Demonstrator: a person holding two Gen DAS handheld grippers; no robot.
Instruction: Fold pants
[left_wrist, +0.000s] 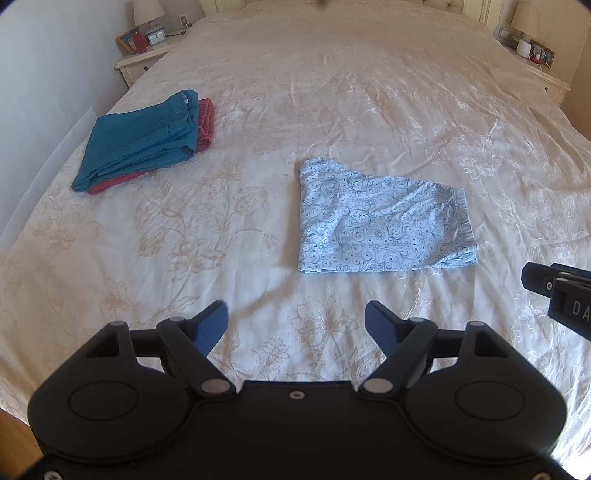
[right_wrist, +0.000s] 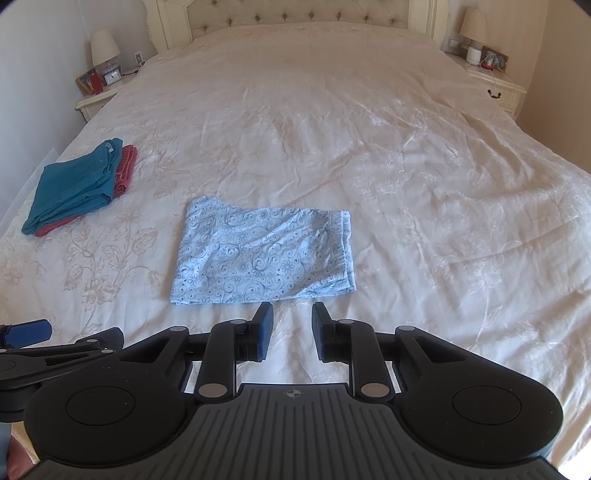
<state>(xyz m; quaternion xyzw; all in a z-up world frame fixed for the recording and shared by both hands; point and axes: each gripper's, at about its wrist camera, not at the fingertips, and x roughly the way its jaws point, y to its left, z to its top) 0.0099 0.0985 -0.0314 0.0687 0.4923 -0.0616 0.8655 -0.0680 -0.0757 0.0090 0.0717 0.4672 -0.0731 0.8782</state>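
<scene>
Pants: one patterned pair (right_wrist: 264, 254), folded, mid-bed near foot edge; two folded pairs, teal (left_wrist: 138, 142) over red (left_wrist: 205, 123), left edge. Left gripper (left_wrist: 295, 325) spread wide, right gripper (right_wrist: 293, 328) part-open, both empty, angled downward.

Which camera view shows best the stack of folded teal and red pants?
The left wrist view: there the stack of teal and red pants lies nearer and larger, so its folded layers and the red edge beneath are plain. The right wrist view shows the same stack smaller, far toward the left edge of the bed.
</scene>
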